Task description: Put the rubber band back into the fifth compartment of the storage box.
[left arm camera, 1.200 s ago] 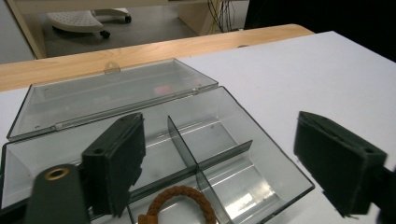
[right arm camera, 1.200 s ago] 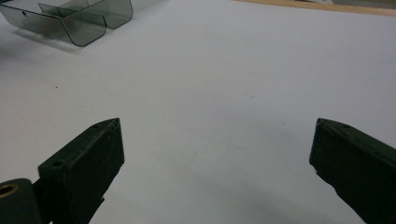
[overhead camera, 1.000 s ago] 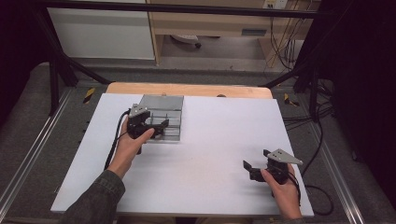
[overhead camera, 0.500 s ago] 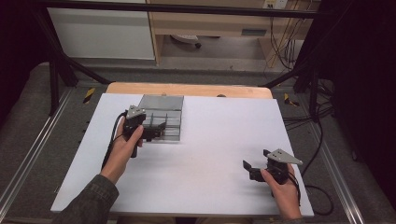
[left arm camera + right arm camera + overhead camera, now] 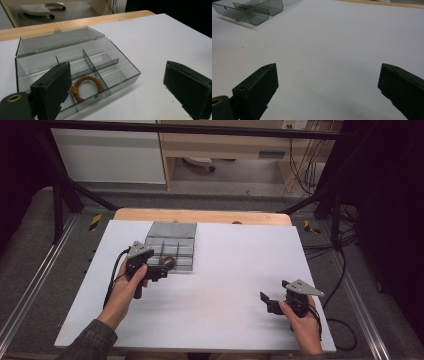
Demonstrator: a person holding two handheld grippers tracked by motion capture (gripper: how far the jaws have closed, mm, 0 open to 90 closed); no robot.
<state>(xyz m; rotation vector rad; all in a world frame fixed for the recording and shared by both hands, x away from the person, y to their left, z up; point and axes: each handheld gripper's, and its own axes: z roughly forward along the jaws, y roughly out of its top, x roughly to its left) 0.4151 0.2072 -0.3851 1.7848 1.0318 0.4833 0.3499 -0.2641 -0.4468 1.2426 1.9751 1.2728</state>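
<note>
A smoky clear compartment box (image 5: 117,62) lies with its lid folded back, at the table's far left in the high view (image 5: 172,231). A brown braided ring (image 5: 86,86) rests in one of its front compartments. My left gripper (image 5: 117,96) is open, its jaws wide apart just in front of the box with nothing between them; in the high view it (image 5: 162,268) hovers at the box's near edge. At the near right, my right gripper (image 5: 268,302) stands open over bare table, empty too (image 5: 327,90). A corner of the box (image 5: 249,11) shows far off in the right gripper view.
The white table top (image 5: 230,270) stretches between the two grippers. A wooden strip (image 5: 200,216) runs along its far edge. Metal rails (image 5: 30,285) flank the table, and cables (image 5: 345,270) hang at the right.
My left gripper has drawn back from over the box toward the near side, stopping at its front edge. The right gripper has stayed put.
</note>
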